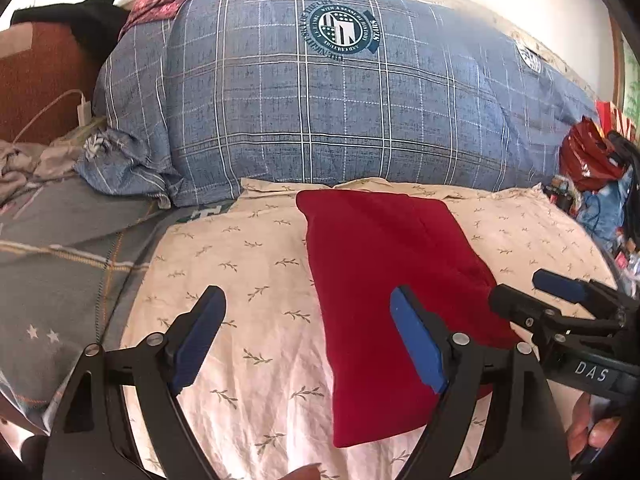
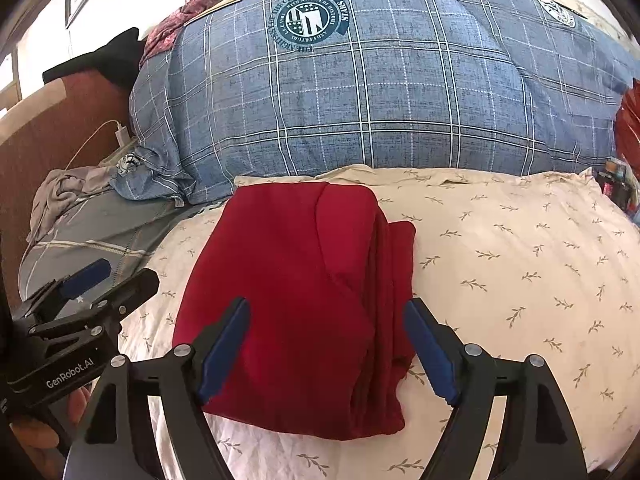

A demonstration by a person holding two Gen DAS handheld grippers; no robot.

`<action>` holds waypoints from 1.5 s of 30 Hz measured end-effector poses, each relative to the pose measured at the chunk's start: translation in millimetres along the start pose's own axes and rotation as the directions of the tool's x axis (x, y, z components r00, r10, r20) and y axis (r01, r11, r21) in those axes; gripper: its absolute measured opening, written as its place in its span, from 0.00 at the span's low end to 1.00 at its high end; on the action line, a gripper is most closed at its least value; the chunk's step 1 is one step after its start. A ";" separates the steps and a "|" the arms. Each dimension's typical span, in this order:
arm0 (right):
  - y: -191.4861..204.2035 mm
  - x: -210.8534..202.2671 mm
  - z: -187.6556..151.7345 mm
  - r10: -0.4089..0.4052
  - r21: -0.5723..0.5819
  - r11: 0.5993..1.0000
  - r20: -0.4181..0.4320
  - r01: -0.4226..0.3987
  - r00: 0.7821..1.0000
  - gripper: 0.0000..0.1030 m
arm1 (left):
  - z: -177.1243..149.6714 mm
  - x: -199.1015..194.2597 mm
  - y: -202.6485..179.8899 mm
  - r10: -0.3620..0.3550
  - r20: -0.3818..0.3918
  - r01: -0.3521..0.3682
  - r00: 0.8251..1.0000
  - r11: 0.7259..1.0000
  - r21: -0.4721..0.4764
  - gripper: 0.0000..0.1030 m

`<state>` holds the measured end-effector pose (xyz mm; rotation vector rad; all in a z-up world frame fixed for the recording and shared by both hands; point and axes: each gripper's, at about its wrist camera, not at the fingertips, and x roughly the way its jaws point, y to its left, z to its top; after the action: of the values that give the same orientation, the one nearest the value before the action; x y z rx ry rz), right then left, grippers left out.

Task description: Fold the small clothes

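A red garment [image 1: 384, 264] [image 2: 296, 280], folded into a thick rectangle, lies on a cream leaf-print sheet [image 1: 240, 280] [image 2: 520, 260]. In the left wrist view my left gripper [image 1: 308, 292] is open; its right finger is over the garment's left part and its left finger is over the bare sheet. My right gripper [image 2: 327, 304] is open over the garment's near half, with no cloth pinched between its blue pads. Each gripper shows in the other's view: the right gripper [image 1: 520, 288] at the garment's right edge, the left gripper [image 2: 128, 272] at its left edge.
A bulky blue plaid duvet [image 1: 340, 100] [image 2: 380, 92] is piled right behind the garment. A grey blanket [image 1: 60, 248] and a white charger with its cable [image 1: 82, 112] lie to the left. At the far right there is a red bag [image 1: 584, 152] among clutter.
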<state>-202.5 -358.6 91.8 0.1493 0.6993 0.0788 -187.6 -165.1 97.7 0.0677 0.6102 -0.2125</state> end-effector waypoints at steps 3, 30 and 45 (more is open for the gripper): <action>0.2 0.7 -0.4 -0.010 -0.002 1.000 0.001 0.010 1.000 0.79 | 0.0 -0.1 1.3 0.008 0.000 -0.008 1.000 1.000 0.002 0.84; 11.5 10.8 -6.8 0.001 -0.037 0.999 -0.035 -0.002 0.999 0.80 | -2.2 7.9 8.3 -0.005 -0.024 0.004 1.000 1.000 -0.030 0.84; 15.1 16.1 -6.5 0.002 -0.045 0.999 -0.045 -0.004 0.999 0.80 | -3.4 11.5 7.3 -0.006 -0.035 0.005 0.999 1.000 -0.024 0.84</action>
<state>-194.8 -341.0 79.0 0.1060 0.7418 0.1006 -178.7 -159.6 88.3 0.0472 0.6476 -0.2098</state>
